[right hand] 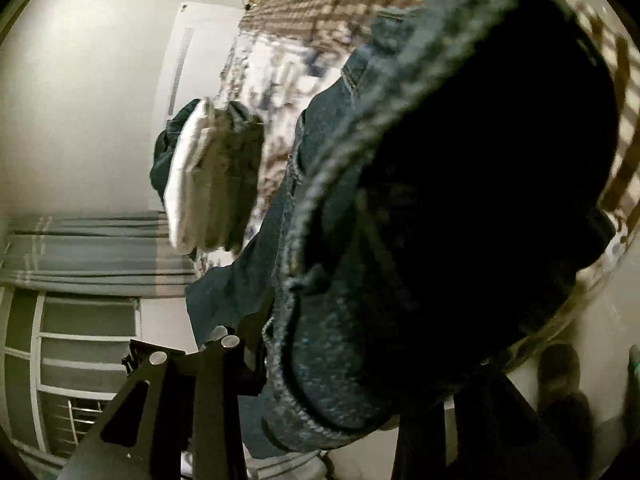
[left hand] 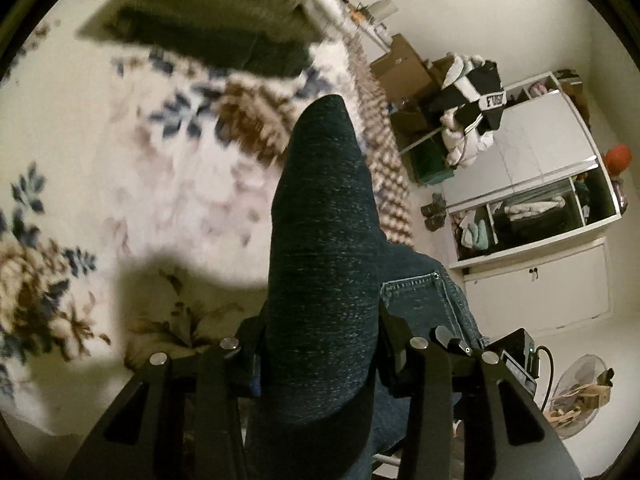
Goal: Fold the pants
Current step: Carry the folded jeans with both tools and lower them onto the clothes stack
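Left wrist view alone shows a wardrobe point(left hand: 532, 184) right of the left tool point(left hand: 320, 364), which is clamped on the jeans point(left hand: 324, 264) above a floral bed point(left hand: 120, 168). In the right view, the right tool point(right hand: 352, 360) is tilted, clenched on the jeans' hem point(right hand: 304, 208); a folded stack point(right hand: 212, 172) is seen ahead-left.

Dim, warm indoor light; motion blur smears both fisheye views, with dark vignetted corners and heavy shadows.

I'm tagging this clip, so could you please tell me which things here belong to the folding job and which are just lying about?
Job:
jeans
left gripper
right gripper
floral bedspread

Lying about:
folded clothes stack
white shelf unit
cardboard box
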Tool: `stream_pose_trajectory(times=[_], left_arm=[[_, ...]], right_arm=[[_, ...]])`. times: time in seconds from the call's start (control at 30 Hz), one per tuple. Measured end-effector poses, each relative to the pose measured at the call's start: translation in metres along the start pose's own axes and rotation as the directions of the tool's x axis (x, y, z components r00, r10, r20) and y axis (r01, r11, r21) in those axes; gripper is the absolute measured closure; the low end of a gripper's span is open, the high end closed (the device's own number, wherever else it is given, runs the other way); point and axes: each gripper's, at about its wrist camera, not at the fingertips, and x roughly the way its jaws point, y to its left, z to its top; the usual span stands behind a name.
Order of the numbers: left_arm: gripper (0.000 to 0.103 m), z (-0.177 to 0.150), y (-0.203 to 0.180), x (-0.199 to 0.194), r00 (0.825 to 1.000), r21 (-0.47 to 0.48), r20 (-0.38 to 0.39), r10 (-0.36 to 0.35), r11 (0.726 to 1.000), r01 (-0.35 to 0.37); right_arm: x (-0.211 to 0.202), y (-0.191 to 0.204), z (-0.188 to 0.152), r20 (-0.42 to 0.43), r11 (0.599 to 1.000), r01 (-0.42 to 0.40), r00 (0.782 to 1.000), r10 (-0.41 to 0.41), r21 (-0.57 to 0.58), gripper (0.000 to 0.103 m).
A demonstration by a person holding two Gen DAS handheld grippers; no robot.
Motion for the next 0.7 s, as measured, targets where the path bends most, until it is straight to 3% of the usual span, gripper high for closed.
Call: stream_pose_trajectory(times=[0.2,0.4,0.6,0.7], left_arm=[[0.065,0.049,-0.032,-0.064,0.997,-0.02,0.072,-0.018,1.0,0.019],[0.065,0.144,-0.041,-0.113,0.986,-0.027,0.161,-0.034,0.999,0.039],[0.065,0.273,-0.016,-0.128,0.978,0.011,0.207,-0.033,0.999,0.031],[0.065,0.336,0.01,-0.122,0.975,0.025,0.22,-0.025,0.999,0.02]], right_arm=[[-0.017,0.097,0.008,-0.019,0.996,-0.032,0.999,0.031,-0.081,0.063],[0.009,0.202,0.028,-0.016,0.985,-0.084,0.996,0.083,-0.151,0.063],[0.092,0.291,0.067,0.012,0.98,-0.119,0.992,0.123,-0.158,0.063],[0.156,0.322,0.099,0.023,0.979,-0.137,0.99,0.142,-0.149,0.063]])
